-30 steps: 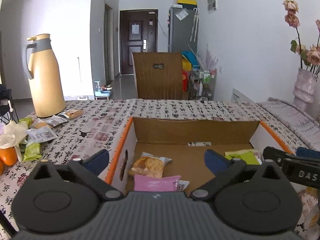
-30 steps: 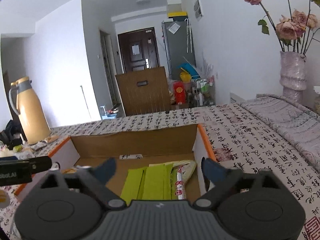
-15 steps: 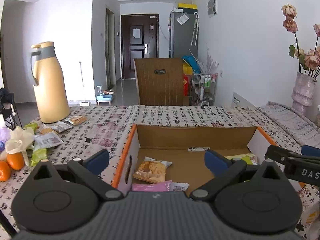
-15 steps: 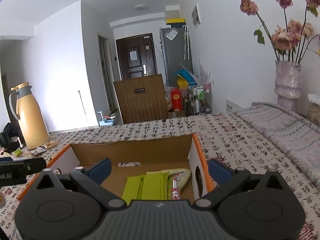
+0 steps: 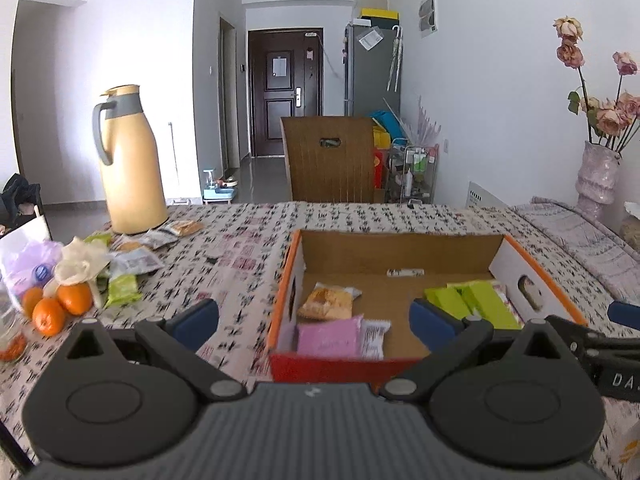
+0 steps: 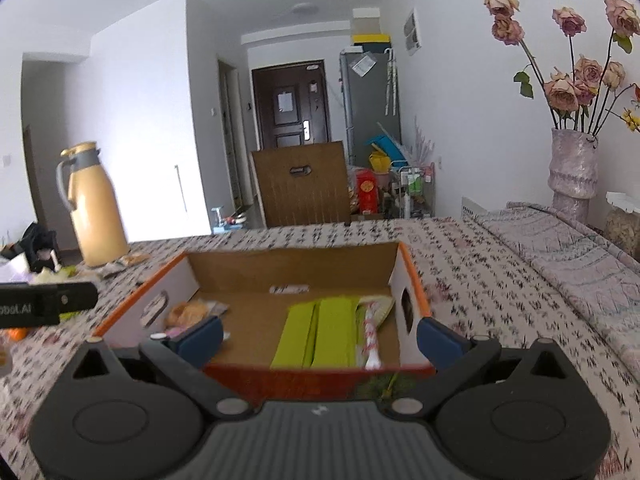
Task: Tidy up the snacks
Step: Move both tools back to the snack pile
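1. The left gripper (image 5: 314,320) is spread wide and holds nothing, poised before the near wall of the cardboard box (image 5: 404,246).
2. The right gripper (image 6: 320,334) is likewise spread and empty, at the box's right end.
3. Inside the box, a pink packet (image 5: 329,337) and a biscuit packet (image 5: 326,301) lie at the left end; green packets (image 6: 320,334) lie at the right end.
4. More loose snack packets (image 5: 134,260) lie on the patterned tablecloth (image 5: 240,248) left of the box, near the oranges (image 5: 60,306) and a tan thermos jug (image 5: 128,160).

Patterned tablecloth table (image 5: 248,248), cardboard box (image 5: 400,246), yellow thermos jug (image 5: 128,164), oranges (image 5: 60,306), loose snack packets (image 5: 136,260)
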